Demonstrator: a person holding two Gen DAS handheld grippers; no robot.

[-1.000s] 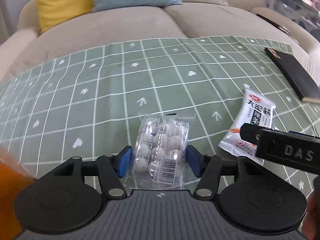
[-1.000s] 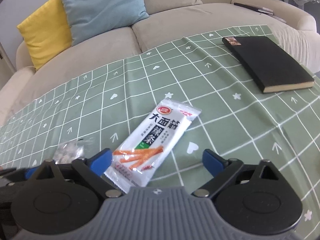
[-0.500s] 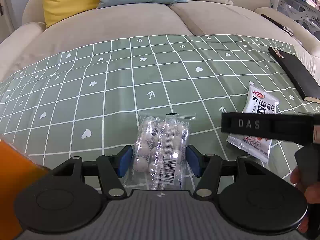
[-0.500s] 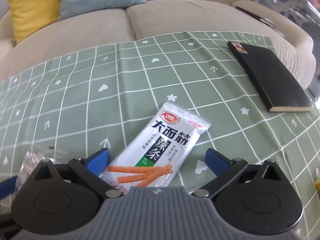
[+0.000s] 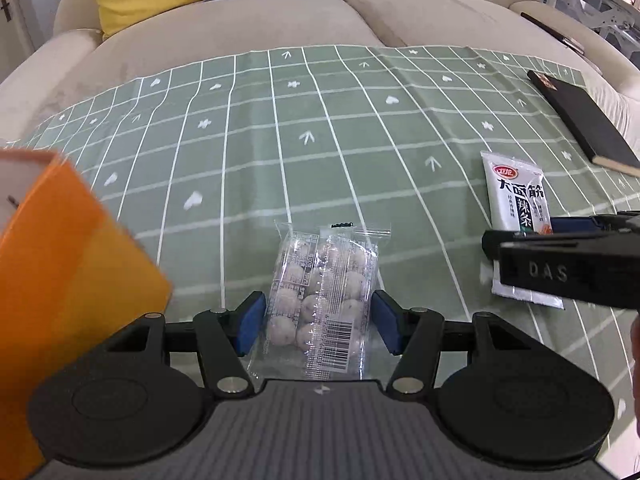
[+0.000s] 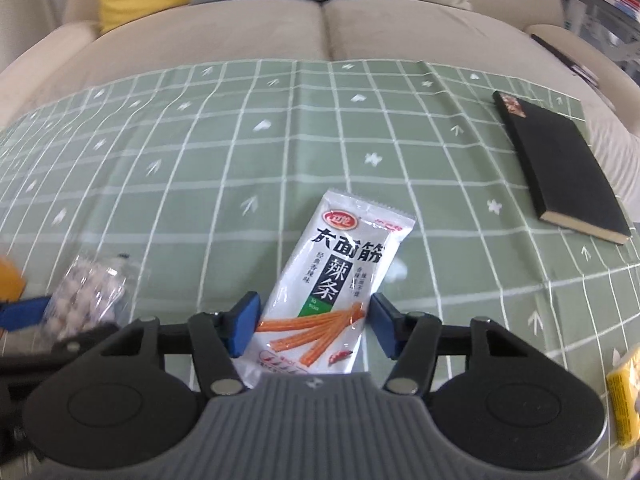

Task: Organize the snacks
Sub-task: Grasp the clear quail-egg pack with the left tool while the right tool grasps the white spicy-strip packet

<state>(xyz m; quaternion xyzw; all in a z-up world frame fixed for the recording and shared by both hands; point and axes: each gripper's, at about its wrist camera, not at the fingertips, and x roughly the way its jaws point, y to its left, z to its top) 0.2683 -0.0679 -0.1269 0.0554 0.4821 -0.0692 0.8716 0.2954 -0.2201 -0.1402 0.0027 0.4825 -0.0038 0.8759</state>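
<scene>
A clear packet of round white sweets [image 5: 324, 296] lies on the green checked cloth [image 5: 320, 140]. My left gripper [image 5: 318, 326] is open, its blue pads on either side of the packet's near end with small gaps. A white spicy-strip packet [image 6: 332, 284] lies to the right; it also shows in the left wrist view [image 5: 516, 204]. My right gripper [image 6: 314, 326] is open and straddles that packet's near end. The sweets packet also shows at the left of the right wrist view [image 6: 88, 296].
An orange box [image 5: 52, 280] stands at the near left. A black notebook [image 6: 560, 168] lies at the far right of the cloth. A yellow packet [image 6: 624, 396] sits at the near right edge. A beige sofa [image 5: 280, 20] with cushions lies behind.
My right gripper has swung to face the spicy-strip packet squarely and its pads have narrowed around it. The left view has shifted, bringing the orange box further into sight.
</scene>
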